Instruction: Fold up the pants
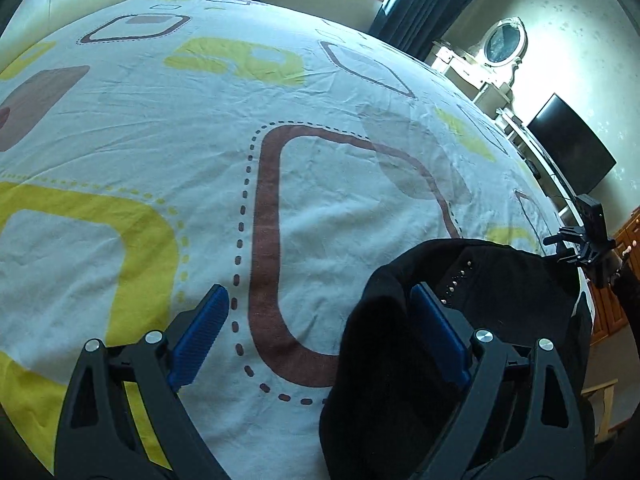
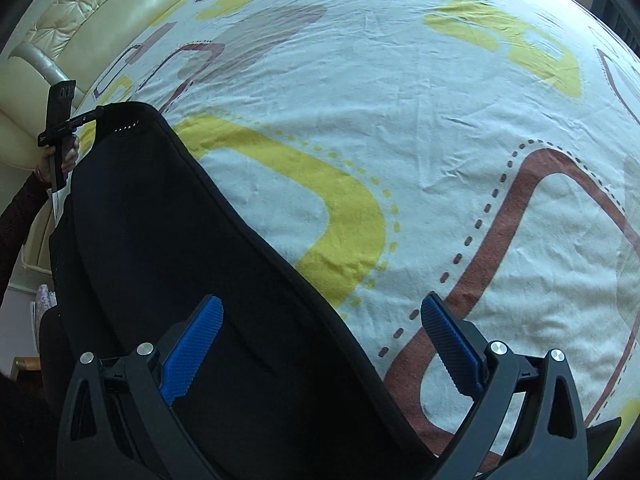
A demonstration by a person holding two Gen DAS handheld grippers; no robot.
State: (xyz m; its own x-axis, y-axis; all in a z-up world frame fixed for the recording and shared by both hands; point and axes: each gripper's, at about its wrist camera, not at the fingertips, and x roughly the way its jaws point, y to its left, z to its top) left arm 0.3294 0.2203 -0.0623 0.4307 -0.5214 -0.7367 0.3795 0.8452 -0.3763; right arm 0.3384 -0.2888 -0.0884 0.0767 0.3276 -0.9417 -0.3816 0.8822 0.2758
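Observation:
Black pants [image 1: 404,352] lie on the patterned bed sheet [image 1: 160,140] near its edge, with a short row of pale studs [image 1: 456,280] at one end. My left gripper [image 1: 320,320] is open; its right blue pad [image 1: 436,332] sits over the black cloth and its left pad over bare sheet. In the right wrist view the pants [image 2: 200,240] run from upper left to the bottom centre. My right gripper [image 2: 320,340] is open above their edge, left pad [image 2: 192,352] over the cloth, the other over the sheet [image 2: 400,120]. Neither holds anything.
The other gripper [image 1: 580,248] shows beyond the pants at the bed's edge, and the left one [image 2: 60,128] is held by a hand. A cream padded headboard [image 2: 100,12], a dark screen [image 1: 572,148], a mirrored dresser [image 1: 504,44] and curtains [image 1: 420,0] surround the bed.

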